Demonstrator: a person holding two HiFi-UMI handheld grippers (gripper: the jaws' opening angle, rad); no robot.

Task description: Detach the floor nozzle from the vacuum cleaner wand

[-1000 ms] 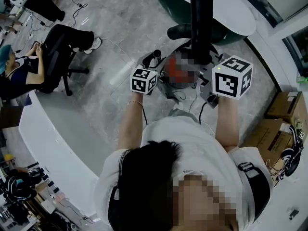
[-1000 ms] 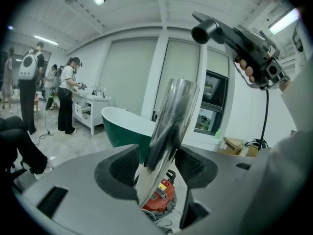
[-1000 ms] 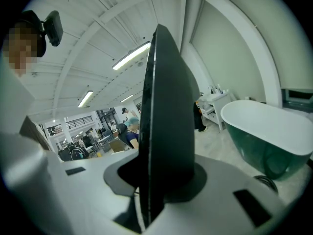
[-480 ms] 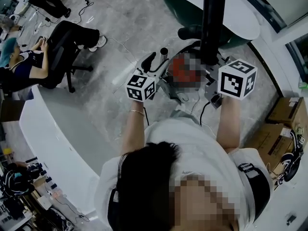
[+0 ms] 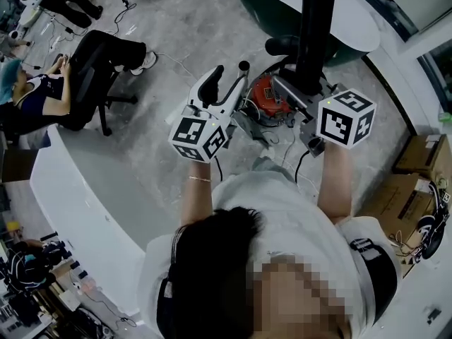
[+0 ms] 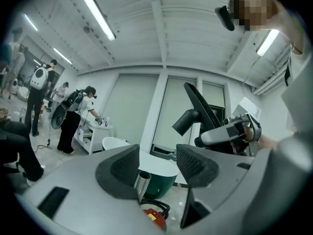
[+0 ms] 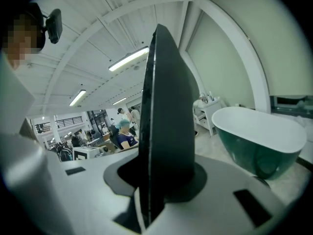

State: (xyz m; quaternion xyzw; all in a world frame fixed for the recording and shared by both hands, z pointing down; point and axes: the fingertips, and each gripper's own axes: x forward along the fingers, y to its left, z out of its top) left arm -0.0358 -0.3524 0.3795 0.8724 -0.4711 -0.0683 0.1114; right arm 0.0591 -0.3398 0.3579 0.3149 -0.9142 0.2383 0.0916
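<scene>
The black floor nozzle (image 5: 315, 30) stands upright, and my right gripper (image 5: 311, 83) is shut on its lower part. In the right gripper view the nozzle (image 7: 166, 116) fills the gap of the right gripper (image 7: 164, 180). Its black neck (image 6: 186, 121) ends free. The wand's metal tube (image 5: 243, 68) shows an open end apart from that neck, above the red vacuum body (image 5: 265, 94). My left gripper (image 5: 224, 82) is raised beside the tube, open and holding nothing. In the left gripper view the tube end (image 6: 142, 182) shows below the left gripper (image 6: 157, 163).
A green tub with a white rim (image 5: 353, 20) stands just behind the nozzle. Black cables (image 5: 296, 164) trail on the floor by the vacuum. A curved white counter (image 5: 78, 189) runs on the left, with seated people (image 5: 42, 97) beyond. Cardboard boxes (image 5: 417, 161) sit at the right.
My left gripper has risen and come away from the wand's tube, with its jaws now wider apart. The right gripper keeps the nozzle in about the same place.
</scene>
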